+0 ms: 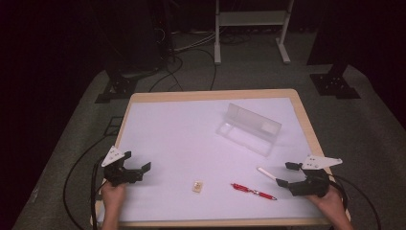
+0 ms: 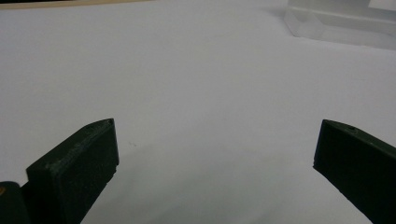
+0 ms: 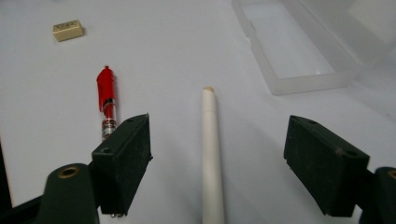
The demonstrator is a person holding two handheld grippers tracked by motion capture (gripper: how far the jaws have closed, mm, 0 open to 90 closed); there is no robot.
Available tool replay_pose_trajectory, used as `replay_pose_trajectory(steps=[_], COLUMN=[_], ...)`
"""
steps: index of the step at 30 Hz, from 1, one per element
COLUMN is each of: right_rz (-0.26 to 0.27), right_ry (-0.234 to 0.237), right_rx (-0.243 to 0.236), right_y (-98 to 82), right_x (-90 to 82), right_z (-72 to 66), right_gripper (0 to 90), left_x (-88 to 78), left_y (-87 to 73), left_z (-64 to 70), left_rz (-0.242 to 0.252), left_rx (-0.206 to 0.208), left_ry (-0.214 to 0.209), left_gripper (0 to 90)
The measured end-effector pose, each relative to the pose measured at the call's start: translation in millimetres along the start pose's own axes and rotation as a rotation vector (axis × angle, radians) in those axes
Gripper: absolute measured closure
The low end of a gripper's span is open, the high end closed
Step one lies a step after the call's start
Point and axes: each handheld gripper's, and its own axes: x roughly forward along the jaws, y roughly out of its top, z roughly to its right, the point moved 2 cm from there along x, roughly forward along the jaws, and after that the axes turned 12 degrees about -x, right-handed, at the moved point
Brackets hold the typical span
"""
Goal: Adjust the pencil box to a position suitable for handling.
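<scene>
A white pen (image 3: pixel 209 154) lies on the white table top (image 1: pixel 182 139), and in the right gripper view it runs up between the jaws of my right gripper (image 3: pixel 219 121) without touching either pad. The gripper is open; in the high view my right gripper (image 1: pixel 286 174) sits at the table's front right with the white pen (image 1: pixel 267 173) just ahead of it. A red pen (image 3: pixel 106 95) lies to its left, also seen as the red pen (image 1: pixel 253 191) near the front edge. My left gripper (image 1: pixel 137 163) rests open at the front left, and the left gripper (image 2: pixel 217 126) has only bare table between its jaws.
A clear plastic case (image 1: pixel 249 127) stands open on the right half of the table, its lid raised; the case (image 3: pixel 299 51) is just beyond the white pen. A small beige eraser (image 1: pixel 197 186) lies near the front middle. Cables trail from both grippers off the table.
</scene>
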Motion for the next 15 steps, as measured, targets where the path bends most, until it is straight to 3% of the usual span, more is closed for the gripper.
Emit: replay_pose_trajectory(steps=[4,15], right_rz=[0.000,-0.023], right_ry=[0.015,0.036], right_rx=[-0.023,-0.023], right_y=[7.6,28.2], right_x=[3.3,11.9], right_z=[-2.9,2.1], right_gripper=[19.1,17.9], left_x=[0.5,-1.1], left_y=[-0.4,-0.9], left_z=[0.9,1.3], left_rz=[-0.001,0.006], left_rx=[0.000,0.007], left_ry=[-0.001,-0.011], left_gripper=[0.0,0.0])
